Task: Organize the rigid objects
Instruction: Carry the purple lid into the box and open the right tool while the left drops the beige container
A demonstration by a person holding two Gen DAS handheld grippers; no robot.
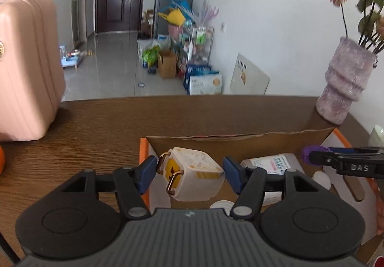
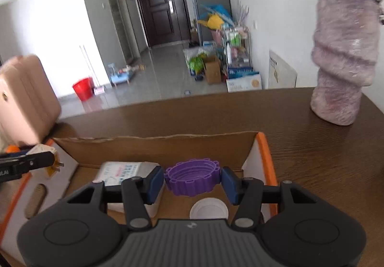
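Purple cap [image 2: 192,180] in right claw [image 2: 192,181] above cardboard box [image 2: 153,144].

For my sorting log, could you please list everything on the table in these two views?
cardboard box: one, brown with orange edges, table centre
plug adapter: one, white and yellow, between the left tongs above the box
purple cap: one, between the right tongs above the box
white bottle: one, lying in the box
white lids: at least one, box floor
vase: one, mauve, far right of table
suitcase: one, pink, table left
table: one, dark wood
left tongs: black, blue pads
right tongs: black, blue pads
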